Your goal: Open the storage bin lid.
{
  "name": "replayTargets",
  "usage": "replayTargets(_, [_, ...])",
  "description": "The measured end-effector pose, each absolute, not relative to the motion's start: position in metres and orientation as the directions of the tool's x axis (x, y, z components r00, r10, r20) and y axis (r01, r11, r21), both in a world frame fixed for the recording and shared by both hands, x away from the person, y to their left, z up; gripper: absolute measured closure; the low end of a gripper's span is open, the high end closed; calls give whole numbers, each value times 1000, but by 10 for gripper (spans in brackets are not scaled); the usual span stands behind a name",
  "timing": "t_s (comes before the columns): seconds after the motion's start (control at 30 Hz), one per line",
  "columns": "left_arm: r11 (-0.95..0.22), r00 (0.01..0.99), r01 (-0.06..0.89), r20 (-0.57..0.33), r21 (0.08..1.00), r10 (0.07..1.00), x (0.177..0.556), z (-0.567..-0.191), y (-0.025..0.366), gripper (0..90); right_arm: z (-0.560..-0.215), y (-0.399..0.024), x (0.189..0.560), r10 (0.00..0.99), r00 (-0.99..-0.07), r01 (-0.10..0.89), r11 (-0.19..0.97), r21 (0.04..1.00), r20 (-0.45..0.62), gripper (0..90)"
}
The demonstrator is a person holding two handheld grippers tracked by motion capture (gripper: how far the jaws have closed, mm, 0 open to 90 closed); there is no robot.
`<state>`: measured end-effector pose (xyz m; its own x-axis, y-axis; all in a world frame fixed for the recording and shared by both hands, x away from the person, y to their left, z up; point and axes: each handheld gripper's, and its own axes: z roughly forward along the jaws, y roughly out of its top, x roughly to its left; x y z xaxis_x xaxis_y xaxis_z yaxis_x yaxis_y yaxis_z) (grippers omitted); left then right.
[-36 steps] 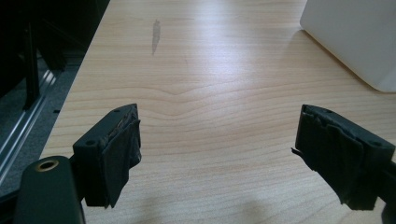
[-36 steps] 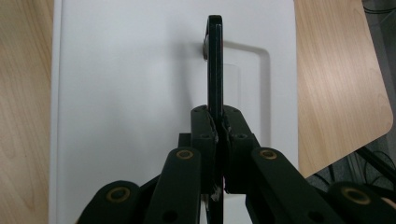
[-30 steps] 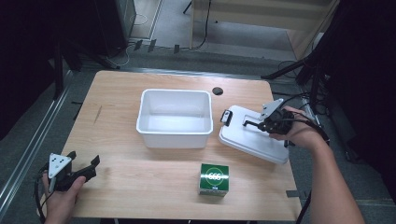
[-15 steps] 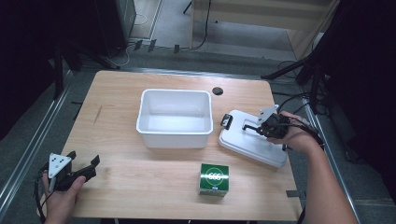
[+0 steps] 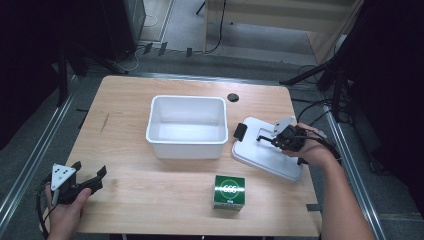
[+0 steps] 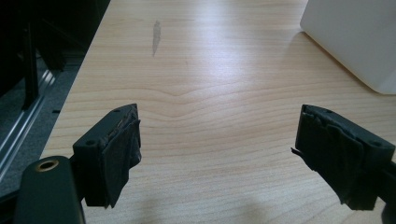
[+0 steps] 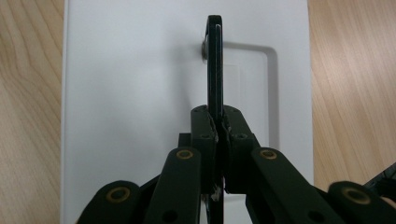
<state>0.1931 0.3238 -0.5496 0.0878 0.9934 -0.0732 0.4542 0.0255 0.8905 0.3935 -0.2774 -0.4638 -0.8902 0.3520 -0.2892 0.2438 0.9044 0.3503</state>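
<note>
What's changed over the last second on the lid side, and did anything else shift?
The right gripper, shut on the lid's black handle, has sunk, bringing the white lid down toward the table. The left gripper stayed open and still; the white bin and green box kept their places.

White lid [image 5: 267,155] with black handle [image 7: 215,65], white tub [image 5: 186,125], green box [image 5: 229,191] showing a white ring pattern, pale wood-grain desk [image 5: 150,190], black tongs [image 7: 219,126].
</note>
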Motion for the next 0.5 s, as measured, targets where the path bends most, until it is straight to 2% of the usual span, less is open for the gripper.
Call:
replayTargets(0.2, [15, 97, 454, -67, 891, 993, 193, -550, 323, 148, -465, -277, 393, 359, -887, 247, 900, 358, -291, 848])
replayTargets(0.23, [15, 97, 455, -66, 890, 993, 192, -550, 323, 148, -465, -277, 392, 364, -886, 255, 899, 355, -286, 819])
replayTargets(0.3, [13, 98, 457, -65, 890, 993, 192, -550, 323, 148, -466, -278, 393, 374, -884, 268, 898, 350, -281, 700])
replayTargets(0.5, [10, 94, 456, -59, 890, 994, 192, -550, 322, 147, -462, -284, 389, 406, -873, 294, 880, 373, -269, 517])
